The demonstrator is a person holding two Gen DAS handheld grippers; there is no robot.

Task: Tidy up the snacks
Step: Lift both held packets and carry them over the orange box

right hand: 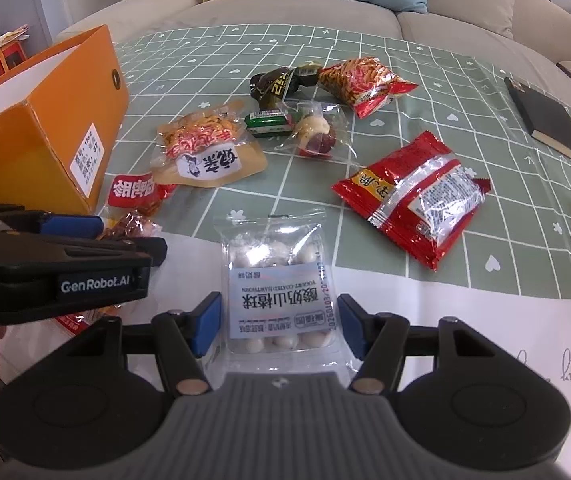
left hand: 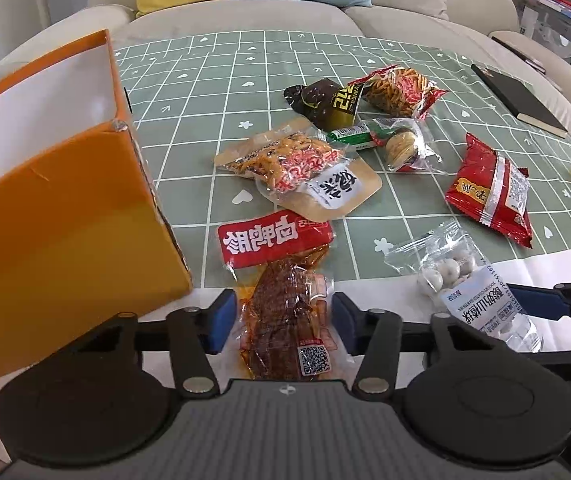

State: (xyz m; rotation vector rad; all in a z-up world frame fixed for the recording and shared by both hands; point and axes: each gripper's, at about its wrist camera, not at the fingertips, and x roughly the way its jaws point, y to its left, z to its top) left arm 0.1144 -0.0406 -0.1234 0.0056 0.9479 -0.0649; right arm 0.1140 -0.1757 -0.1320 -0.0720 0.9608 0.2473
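Two handheld grippers reach over the table's near edge. The left gripper [left hand: 283, 320] has jaws partly open around a red meat-snack packet [left hand: 281, 280], pads just beside it. The right gripper [right hand: 279, 326] straddles a clear bag of white balls [right hand: 277, 280]; pad contact unclear. An orange box [left hand: 65, 216] stands at the left edge.
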